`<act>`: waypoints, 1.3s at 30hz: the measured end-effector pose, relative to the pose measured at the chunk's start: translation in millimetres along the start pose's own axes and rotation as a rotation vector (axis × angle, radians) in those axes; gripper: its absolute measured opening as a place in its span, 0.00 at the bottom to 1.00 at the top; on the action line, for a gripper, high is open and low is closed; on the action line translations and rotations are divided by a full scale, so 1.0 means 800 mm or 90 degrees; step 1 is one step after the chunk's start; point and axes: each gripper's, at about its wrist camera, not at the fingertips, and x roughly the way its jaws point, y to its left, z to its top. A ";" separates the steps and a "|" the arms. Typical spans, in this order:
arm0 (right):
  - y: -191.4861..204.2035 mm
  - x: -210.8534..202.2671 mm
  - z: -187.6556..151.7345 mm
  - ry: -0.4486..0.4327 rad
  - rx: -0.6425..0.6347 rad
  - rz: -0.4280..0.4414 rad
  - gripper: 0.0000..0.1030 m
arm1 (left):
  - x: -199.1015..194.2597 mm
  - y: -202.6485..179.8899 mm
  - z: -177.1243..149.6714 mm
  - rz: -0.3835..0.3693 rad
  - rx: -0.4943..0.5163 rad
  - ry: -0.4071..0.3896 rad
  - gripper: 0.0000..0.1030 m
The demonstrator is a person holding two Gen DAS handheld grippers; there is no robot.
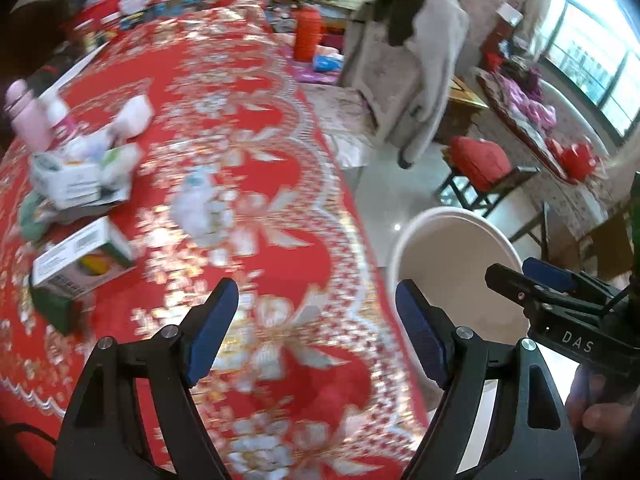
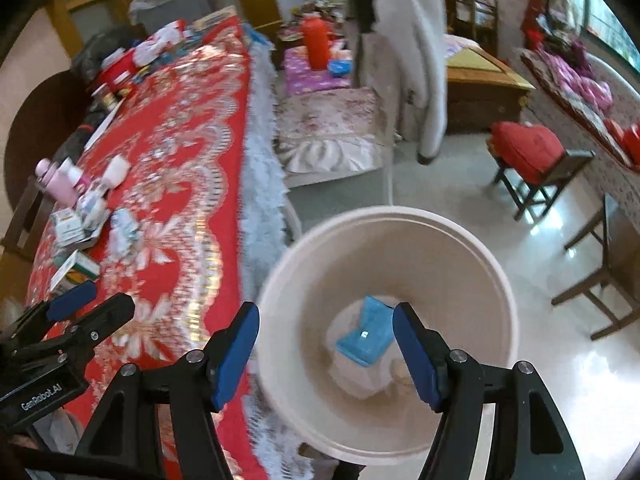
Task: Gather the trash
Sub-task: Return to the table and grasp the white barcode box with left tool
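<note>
A pale pink bin (image 2: 492, 276) stands on the floor beside the red-clothed table (image 2: 176, 128). A blue packet (image 2: 366, 338) and white crumpled paper lie at its bottom. My right gripper (image 2: 326, 354) is open and empty above the bin's mouth. My left gripper (image 1: 316, 332) is open and empty over the table's near edge; the bin (image 1: 452, 256) is to its right. Trash lies on the table at left: crumpled white paper (image 1: 198, 200), small cartons (image 1: 76, 176) and an open box (image 1: 80, 264). The left gripper also shows in the right wrist view (image 2: 94, 300).
A pink bottle (image 1: 26, 120) stands at the table's left edge. A red thermos (image 1: 306, 34), a chair with a grey coat (image 1: 412, 72), stools (image 2: 536, 164) and a sofa (image 2: 328, 128) lie beyond the table. More clutter sits at the table's far end (image 1: 136, 0).
</note>
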 end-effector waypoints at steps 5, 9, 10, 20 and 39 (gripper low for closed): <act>0.055 0.009 0.009 0.001 -0.043 0.029 0.65 | -0.023 0.051 -0.006 0.032 -0.038 -0.013 0.78; 0.095 0.017 0.013 0.003 -0.072 0.050 0.66 | -0.041 0.092 -0.015 0.062 -0.063 -0.024 0.78; 0.105 0.019 0.013 0.003 -0.079 0.055 0.67 | -0.045 0.102 -0.018 0.069 -0.071 -0.027 0.78; 0.204 0.043 0.022 0.016 -0.152 0.098 0.67 | -0.076 0.217 -0.046 0.126 -0.160 -0.034 0.78; 0.253 0.069 0.023 0.049 -0.163 0.090 0.68 | -0.045 0.327 -0.015 0.187 -0.164 -0.009 0.78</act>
